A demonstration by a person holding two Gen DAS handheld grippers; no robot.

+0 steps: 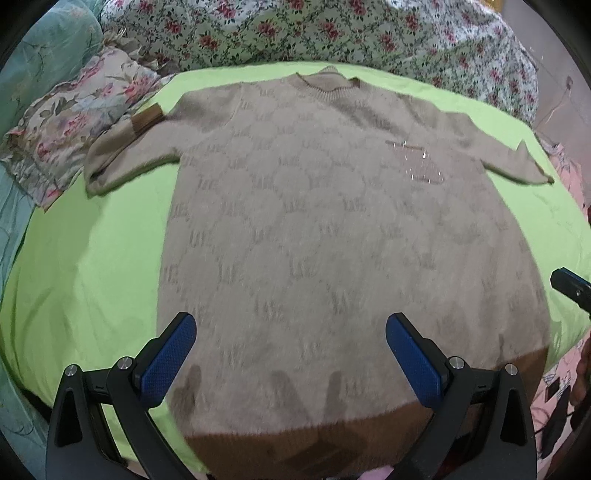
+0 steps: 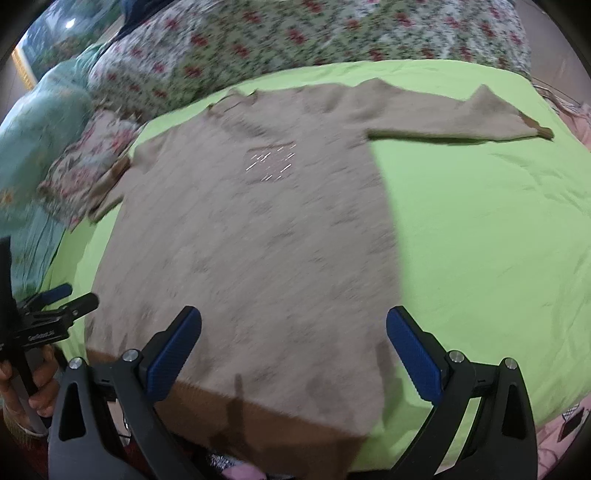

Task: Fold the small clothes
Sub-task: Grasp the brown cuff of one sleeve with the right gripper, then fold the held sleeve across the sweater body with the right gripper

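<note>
Sweater [image 1: 332,229], beige knit with a faint repeated pattern and darker brown hem and cuffs, lies flat, sleeves spread, across the centre of both frames on a lime-green sheet [image 1: 92,266] covering a bed. A floral quilt [image 1: 314,33] runs along the top of the frame; a floral pillow [image 1: 70,122] sits at upper left, touching one cuff. A sparkly patch [image 1: 417,162] marks the chest. Left tongs [image 1: 290,354] and right tongs [image 2: 293,354] hover wide apart over the hem, holding nothing.

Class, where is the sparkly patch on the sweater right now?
In the left wrist view, the sparkly patch sits on the beige sweater, right of centre, below the collar.
</note>
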